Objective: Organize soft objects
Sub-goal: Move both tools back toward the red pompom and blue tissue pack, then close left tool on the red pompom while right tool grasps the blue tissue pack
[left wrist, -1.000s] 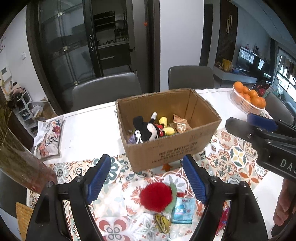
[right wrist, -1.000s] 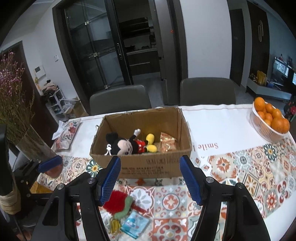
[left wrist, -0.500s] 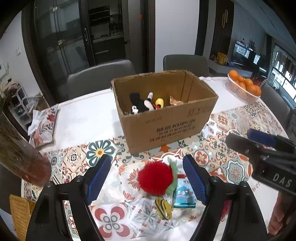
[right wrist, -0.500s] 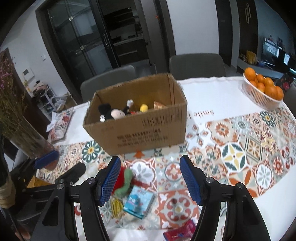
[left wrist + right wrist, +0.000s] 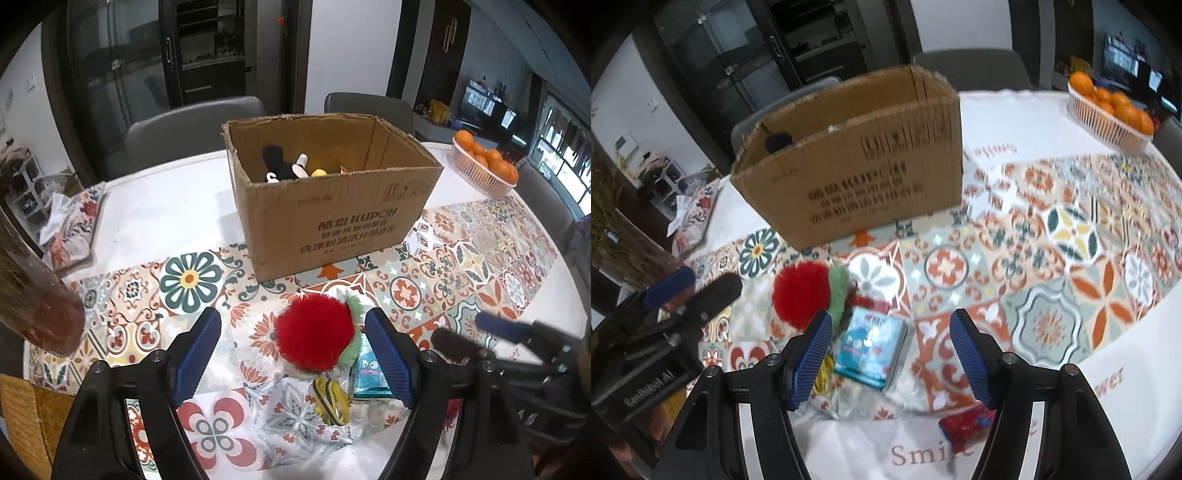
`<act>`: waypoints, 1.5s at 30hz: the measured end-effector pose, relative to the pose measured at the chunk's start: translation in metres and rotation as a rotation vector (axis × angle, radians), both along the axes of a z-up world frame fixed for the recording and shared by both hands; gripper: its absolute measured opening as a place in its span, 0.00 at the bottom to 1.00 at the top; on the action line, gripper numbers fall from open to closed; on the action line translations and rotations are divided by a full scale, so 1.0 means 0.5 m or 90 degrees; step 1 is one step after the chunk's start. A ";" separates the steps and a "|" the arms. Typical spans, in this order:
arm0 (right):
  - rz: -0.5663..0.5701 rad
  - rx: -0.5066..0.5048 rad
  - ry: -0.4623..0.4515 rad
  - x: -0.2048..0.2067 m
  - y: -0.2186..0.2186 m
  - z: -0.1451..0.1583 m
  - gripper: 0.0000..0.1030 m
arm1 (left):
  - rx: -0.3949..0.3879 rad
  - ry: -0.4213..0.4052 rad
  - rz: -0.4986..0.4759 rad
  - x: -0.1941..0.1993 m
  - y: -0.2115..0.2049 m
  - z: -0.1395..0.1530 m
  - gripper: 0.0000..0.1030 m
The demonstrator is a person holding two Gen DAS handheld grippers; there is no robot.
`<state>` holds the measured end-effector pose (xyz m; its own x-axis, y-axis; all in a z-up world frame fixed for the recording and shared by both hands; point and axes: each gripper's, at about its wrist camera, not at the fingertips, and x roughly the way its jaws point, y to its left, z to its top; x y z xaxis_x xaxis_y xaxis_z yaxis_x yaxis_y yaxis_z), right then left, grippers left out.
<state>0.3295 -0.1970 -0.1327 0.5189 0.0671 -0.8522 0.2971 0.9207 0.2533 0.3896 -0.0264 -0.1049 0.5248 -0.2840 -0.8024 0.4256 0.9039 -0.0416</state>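
A red fluffy plush with green trim point(image 5: 314, 339) point(image 5: 801, 293) lies on the patterned tablecloth in front of a cardboard box point(image 5: 332, 218) point(image 5: 857, 184). A black mouse plush point(image 5: 284, 168) lies inside the box. My left gripper point(image 5: 295, 354) is open, its jaws either side of the red plush, a little above it. My right gripper point(image 5: 892, 354) is open above a blue packet point(image 5: 871, 347) point(image 5: 369, 374). A small yellow striped toy point(image 5: 330, 400) lies beside the packet. The right gripper also shows at the right of the left wrist view point(image 5: 491, 339).
A basket of oranges point(image 5: 484, 168) point(image 5: 1108, 114) stands at the far right. A vase of dried flowers point(image 5: 33, 295) stands at the left, with a floral pouch point(image 5: 74, 229) behind it. A red packet point(image 5: 964, 424) lies near the table's front edge. Chairs stand beyond the table.
Both grippers have pulled back from the box and dropped toward the items on the cloth. The left now brackets the red plush; the right is over the blue packet. Both stay open.
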 end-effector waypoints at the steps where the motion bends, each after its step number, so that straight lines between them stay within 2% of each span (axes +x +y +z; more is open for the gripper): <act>1: 0.001 0.007 0.006 -0.001 0.003 -0.008 0.66 | -0.005 0.003 -0.001 0.001 0.002 -0.003 0.78; 7: 0.002 0.045 0.036 0.001 0.028 -0.060 0.65 | -0.012 0.040 -0.017 0.016 0.008 -0.038 0.78; 16: -0.033 0.103 0.054 0.013 0.033 -0.118 0.66 | -0.030 0.128 -0.046 0.058 -0.014 -0.093 0.78; 31: -0.038 0.100 0.081 0.059 0.043 -0.171 0.65 | -0.022 0.226 -0.059 0.099 -0.049 -0.180 0.78; 39: -0.029 0.085 0.086 0.082 0.054 -0.192 0.65 | 0.006 0.250 -0.052 0.116 -0.064 -0.223 0.77; 42: -0.024 0.075 0.084 0.088 0.057 -0.195 0.65 | 0.013 0.251 -0.053 0.121 -0.073 -0.234 0.74; 44: -0.018 0.071 0.082 0.094 0.059 -0.196 0.66 | 0.017 0.253 -0.051 0.124 -0.078 -0.242 0.62; 45: -0.015 0.070 0.080 0.095 0.060 -0.196 0.65 | 0.020 0.254 -0.052 0.125 -0.080 -0.246 0.61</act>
